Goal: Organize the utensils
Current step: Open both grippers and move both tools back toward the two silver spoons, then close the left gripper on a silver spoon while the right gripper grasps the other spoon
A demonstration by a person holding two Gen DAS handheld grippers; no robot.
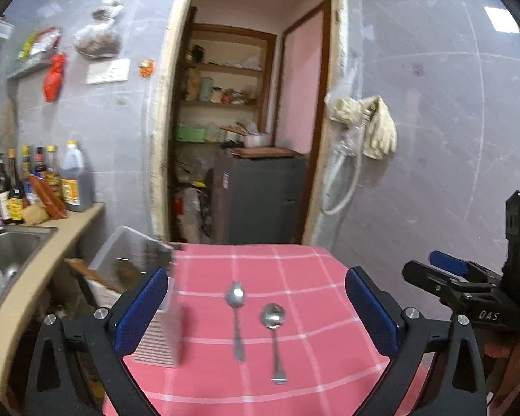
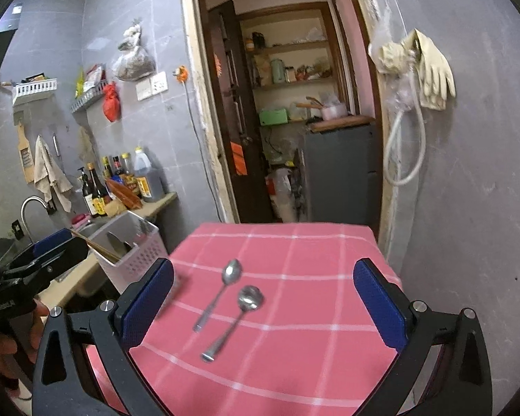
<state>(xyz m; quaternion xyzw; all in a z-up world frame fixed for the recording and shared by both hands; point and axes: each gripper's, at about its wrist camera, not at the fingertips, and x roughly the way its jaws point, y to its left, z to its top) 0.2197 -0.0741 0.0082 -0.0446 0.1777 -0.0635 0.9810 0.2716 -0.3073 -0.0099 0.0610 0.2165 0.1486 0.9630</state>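
On the table (image 1: 294,364), 2 spoons lie side by side, apart, bowls toward the far edge: the pointed-bowl spoon (image 1: 236,315) left, the round-bowl spoon (image 1: 275,339) right and nearer. The utensil caddy (image 2: 135,253) stands at the table's left edge, with chopsticks (image 2: 97,248) in it. Left of it lies the sink (image 1: 10,253), bottles (image 1: 45,180) behind it on the counter (image 1: 83,222). Beyond the table opens a doorway (image 1: 253,121).
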